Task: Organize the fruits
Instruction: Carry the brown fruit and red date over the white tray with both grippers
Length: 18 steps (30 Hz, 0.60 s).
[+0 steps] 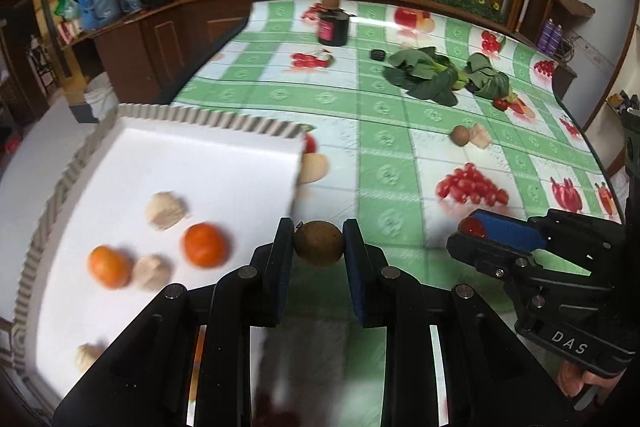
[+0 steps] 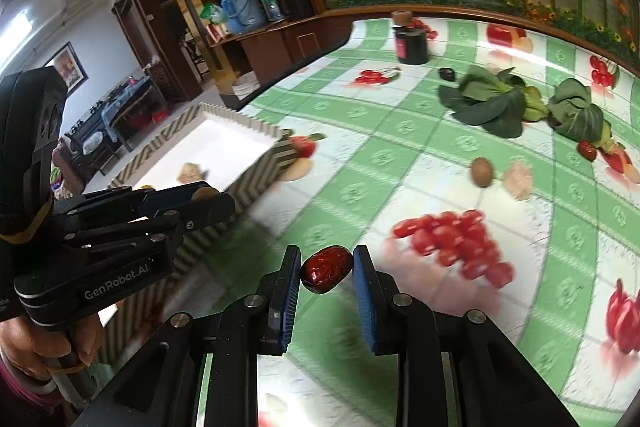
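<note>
My left gripper (image 1: 319,241) is shut on a small brown round fruit (image 1: 319,243), held above the table beside the right edge of a white tray (image 1: 208,155) with a striped rim. The tray holds two oranges (image 1: 205,245) and several pale lumpy pieces (image 1: 165,211). My right gripper (image 2: 326,267) is shut on a dark red date (image 2: 326,269) above the tablecloth; it also shows in the left wrist view (image 1: 476,227). Another brown fruit (image 2: 481,171) and a pale piece (image 2: 518,181) lie on the table. The left gripper shows in the right wrist view (image 2: 200,197).
Leafy greens (image 2: 492,103) lie at the back right of the table with a red date (image 2: 587,150) near them. A dark jar (image 2: 411,45) and a small black object (image 2: 447,73) stand at the back. The green checked tablecloth (image 2: 360,115) carries printed fruit pictures.
</note>
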### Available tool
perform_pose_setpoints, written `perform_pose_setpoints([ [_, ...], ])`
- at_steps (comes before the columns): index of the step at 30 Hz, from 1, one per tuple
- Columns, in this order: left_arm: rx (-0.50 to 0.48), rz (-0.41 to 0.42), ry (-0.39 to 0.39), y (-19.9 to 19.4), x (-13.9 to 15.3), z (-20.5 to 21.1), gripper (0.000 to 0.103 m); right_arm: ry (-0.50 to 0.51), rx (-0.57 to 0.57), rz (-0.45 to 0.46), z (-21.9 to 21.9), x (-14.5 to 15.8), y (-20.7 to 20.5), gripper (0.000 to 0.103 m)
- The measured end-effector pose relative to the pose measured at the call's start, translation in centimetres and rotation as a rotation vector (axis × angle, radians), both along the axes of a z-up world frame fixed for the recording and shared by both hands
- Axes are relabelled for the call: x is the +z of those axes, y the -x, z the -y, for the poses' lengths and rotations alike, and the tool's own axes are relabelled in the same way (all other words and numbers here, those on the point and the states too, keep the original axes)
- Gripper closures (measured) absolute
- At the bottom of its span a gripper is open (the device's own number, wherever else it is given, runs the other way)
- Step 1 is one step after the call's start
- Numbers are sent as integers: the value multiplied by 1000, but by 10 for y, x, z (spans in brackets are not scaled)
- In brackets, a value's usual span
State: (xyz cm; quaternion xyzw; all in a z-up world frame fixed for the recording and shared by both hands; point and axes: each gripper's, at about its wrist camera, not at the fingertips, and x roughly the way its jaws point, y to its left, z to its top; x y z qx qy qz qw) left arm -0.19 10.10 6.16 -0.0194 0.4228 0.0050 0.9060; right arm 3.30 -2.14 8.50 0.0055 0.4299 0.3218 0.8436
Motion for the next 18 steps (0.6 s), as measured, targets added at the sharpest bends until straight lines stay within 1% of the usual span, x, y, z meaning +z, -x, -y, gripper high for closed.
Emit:
perform_pose_setpoints([
  [6, 41, 34, -21, 27, 6, -20, 79, -11, 38, 10, -24, 6, 19, 77],
  [11, 68, 46, -17, 45, 8, -35, 79, -8, 72, 18, -44, 9, 32, 77],
  [18, 107, 68, -22, 62, 13, -56, 79, -2, 122, 33, -71, 15, 44, 77],
])
